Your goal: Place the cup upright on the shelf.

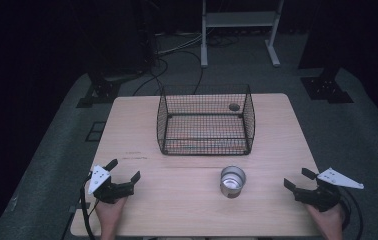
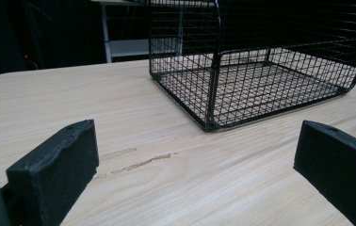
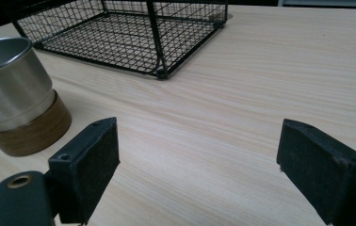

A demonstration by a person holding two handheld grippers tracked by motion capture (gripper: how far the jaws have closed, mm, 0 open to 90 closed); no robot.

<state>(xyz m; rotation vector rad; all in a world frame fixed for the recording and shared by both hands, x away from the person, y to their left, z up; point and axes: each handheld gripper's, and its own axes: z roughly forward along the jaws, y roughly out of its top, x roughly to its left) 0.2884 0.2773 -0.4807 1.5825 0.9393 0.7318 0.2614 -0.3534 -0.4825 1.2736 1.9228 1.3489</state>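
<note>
We hold right gripper (image 1: 299,181) jaws spread, empty; left gripper (image 1: 125,170) likewise spread. Shiny steel cup with brown wooden base (image 1: 232,181) stands upright near table front, before black wire basket (image 1: 205,120). We approach level, straddle rim squarely, avoid tipping.

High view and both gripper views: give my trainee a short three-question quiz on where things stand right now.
1. True or false: the metal cup stands inside the wire basket.
2. Which gripper is nearer the cup: A) left gripper B) right gripper?
3. Fill in: both grippers' jaws are ____, with nothing between them.

Key:
1. False; it stands upright on the table, in front of the basket.
2. B.
3. Open.
</note>
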